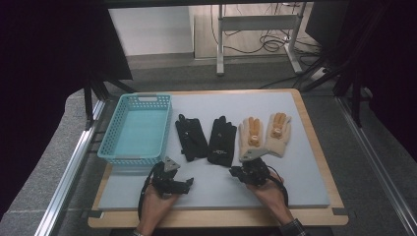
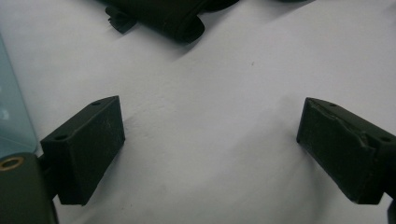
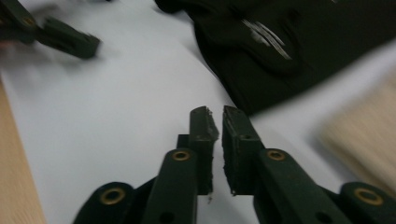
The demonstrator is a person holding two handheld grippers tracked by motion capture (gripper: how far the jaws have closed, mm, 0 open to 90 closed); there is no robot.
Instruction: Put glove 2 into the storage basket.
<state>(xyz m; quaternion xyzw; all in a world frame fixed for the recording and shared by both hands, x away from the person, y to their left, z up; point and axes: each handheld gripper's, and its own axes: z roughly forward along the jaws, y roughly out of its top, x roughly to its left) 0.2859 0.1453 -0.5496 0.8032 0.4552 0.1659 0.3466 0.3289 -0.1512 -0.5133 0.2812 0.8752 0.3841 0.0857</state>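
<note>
Left claw (image 1: 183,184): jaws apart, empty; right claw (image 1: 236,173): jaws together, empty. Part them before you take the nearest black fabric glove (image 1: 222,140) by its cuff.

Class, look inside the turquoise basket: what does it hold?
The turquoise basket holds nothing that can be seen; its bare floor shows. The near wall hides a thin strip of the floor behind it.

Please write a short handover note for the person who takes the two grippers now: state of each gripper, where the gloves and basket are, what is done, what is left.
Left gripper: open, empty, over the grey mat near the basket.
Right gripper: shut, empty, just before the gloves.
Turquoise basket: on the mat's left side, empty.
Two black gloves and two beige gloves: flat in a row right of the basket.
Done: nothing moved.
Left: probably all four gloves into the basket.
</note>
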